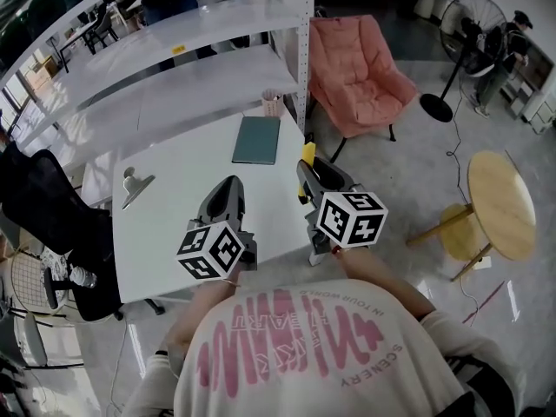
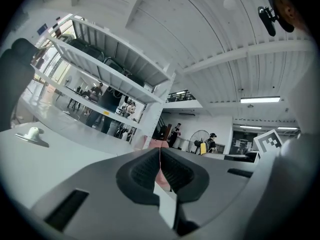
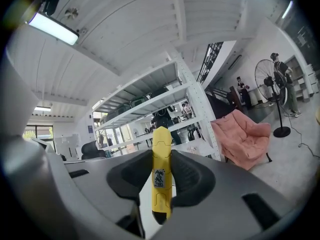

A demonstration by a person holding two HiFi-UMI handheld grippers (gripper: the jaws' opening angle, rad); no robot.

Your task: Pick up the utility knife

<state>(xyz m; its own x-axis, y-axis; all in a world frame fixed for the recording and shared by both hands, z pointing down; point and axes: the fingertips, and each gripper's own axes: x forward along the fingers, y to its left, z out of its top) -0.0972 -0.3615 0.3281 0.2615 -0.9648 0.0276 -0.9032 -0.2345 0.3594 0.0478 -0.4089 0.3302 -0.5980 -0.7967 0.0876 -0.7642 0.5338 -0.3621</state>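
A yellow utility knife (image 3: 161,176) stands upright between the pads of my right gripper (image 3: 161,184), which is shut on it. In the head view the knife (image 1: 307,155) pokes up past the front of the right gripper (image 1: 306,174), held in the air above the right edge of the white table (image 1: 174,198). My left gripper (image 1: 230,189) hovers over the table's near part, level with the right one. Its pads (image 2: 145,171) meet with nothing between them, so it is shut and empty.
On the table lie a grey-green notebook (image 1: 257,139) at the far right, a cup of pens (image 1: 272,104) behind it and a metal clip (image 1: 132,185) at the left. A white shelf rack (image 1: 304,50), a pink chair (image 1: 360,72), a fan (image 1: 469,24) and a round wooden table (image 1: 502,202) stand around.
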